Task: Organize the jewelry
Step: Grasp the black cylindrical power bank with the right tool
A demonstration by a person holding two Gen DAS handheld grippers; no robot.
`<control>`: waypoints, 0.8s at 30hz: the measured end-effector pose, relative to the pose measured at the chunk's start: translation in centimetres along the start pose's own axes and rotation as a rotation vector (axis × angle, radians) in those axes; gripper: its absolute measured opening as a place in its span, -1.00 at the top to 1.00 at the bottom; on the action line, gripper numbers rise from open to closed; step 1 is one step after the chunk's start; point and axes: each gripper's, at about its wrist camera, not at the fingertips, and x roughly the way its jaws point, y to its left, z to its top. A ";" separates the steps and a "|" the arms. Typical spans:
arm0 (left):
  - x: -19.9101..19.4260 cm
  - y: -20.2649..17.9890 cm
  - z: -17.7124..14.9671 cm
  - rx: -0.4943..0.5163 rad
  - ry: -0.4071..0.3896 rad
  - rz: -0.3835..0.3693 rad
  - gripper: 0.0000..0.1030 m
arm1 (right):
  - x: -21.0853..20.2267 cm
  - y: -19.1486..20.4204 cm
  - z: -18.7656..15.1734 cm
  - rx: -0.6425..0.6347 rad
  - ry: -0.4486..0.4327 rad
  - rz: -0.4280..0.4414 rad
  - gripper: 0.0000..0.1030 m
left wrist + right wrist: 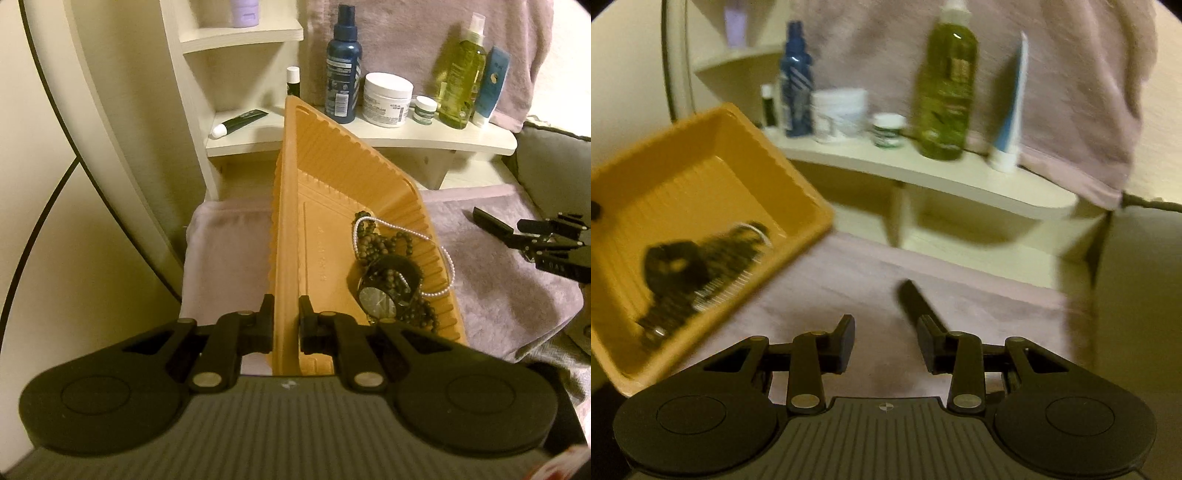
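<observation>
My left gripper [286, 325] is shut on the near wall of an orange ribbed tray [295, 206], which it holds tilted above the towel. In the tray's low corner lie a black watch [380, 306], dark bead bracelets [388, 243] and a pearl strand [447, 266]. My right gripper [886, 343] stands open over the towel with nothing between its fingers; it also shows at the right edge of the left wrist view [517, 236]. The tray [783, 166] with its blurred jewelry pile [701, 266] is to its left. A dark elongated object [916, 299] lies just beyond its right finger.
A mauve towel [480, 288] covers the surface. Behind it a cream shelf [406, 136] holds a blue spray bottle [341, 66], a white jar [388, 99], a small jar [424, 109], a green bottle [461, 81] and a blue tube [491, 85]. A black tube [240, 122] lies at left.
</observation>
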 end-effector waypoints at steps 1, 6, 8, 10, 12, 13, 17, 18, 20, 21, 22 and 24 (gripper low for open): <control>0.0 -0.1 0.0 0.001 -0.001 0.002 0.80 | 0.2 -0.3 -0.1 -0.015 0.006 -0.017 0.26; -0.1 -0.1 0.0 -0.004 0.003 0.006 0.80 | 2.0 -1.3 -0.2 -0.045 0.037 -0.042 0.26; -0.1 -0.1 0.1 -0.003 0.004 0.007 0.80 | 2.8 -1.7 -0.3 -0.047 0.051 -0.047 0.26; -0.1 -0.2 0.1 -0.001 0.005 0.008 0.80 | 3.5 -2.0 -0.3 -0.045 0.062 -0.047 0.26; -0.1 -0.1 0.1 -0.002 0.006 0.008 0.80 | 4.2 -2.3 -0.3 -0.043 0.072 -0.043 0.26; 0.0 -0.1 0.1 -0.001 0.007 0.008 0.80 | 4.4 -2.4 -0.3 -0.036 0.074 -0.032 0.26; 0.1 0.0 0.1 -0.004 0.009 0.007 0.80 | 4.7 -2.5 -0.1 -0.010 0.074 -0.016 0.38; 0.1 0.0 0.1 -0.003 0.009 0.008 0.80 | 4.7 -2.4 0.0 -0.010 0.076 -0.014 0.41; 0.1 0.0 0.1 -0.002 0.009 0.008 0.80 | 4.6 -2.0 0.2 -0.014 0.081 -0.012 0.52; 0.1 0.0 0.1 -0.002 0.009 0.008 0.80 | 4.7 -1.8 0.2 -0.017 0.085 -0.009 0.55; 0.1 0.0 0.1 -0.002 0.009 0.008 0.80 | 4.6 -1.6 0.3 -0.019 0.091 -0.009 0.59; 0.1 0.0 0.1 -0.003 0.009 0.008 0.80 | 4.4 -1.3 0.3 -0.010 0.090 -0.001 0.61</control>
